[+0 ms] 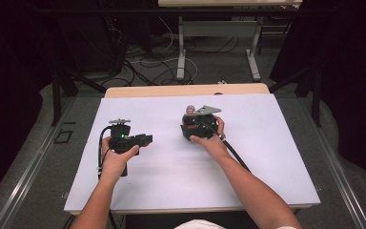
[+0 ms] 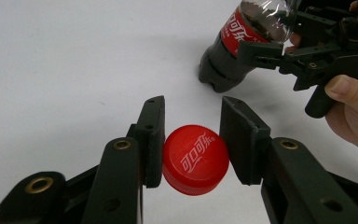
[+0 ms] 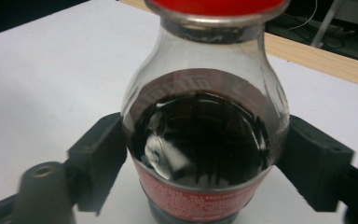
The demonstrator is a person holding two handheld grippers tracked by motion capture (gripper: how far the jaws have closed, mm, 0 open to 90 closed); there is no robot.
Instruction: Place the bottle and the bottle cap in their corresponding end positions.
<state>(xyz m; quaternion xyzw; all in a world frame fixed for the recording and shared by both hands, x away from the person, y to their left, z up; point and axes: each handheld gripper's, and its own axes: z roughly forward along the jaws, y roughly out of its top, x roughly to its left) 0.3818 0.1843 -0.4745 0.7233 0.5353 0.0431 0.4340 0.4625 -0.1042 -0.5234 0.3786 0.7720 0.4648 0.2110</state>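
Item: your left hand-held gripper (image 2: 191,140) pinches a red plastic screw cap (image 2: 195,159); right hand-held gripper (image 3: 200,158) clamps the dark cola bottle (image 3: 205,140). Risk: squeezing spills cola.

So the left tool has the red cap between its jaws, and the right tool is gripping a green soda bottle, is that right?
Not quite. The bottle is clear with dark cola and a red label, not green, as the right gripper view shows. The rest holds: the left tool has the red cap, the right tool grips the bottle.
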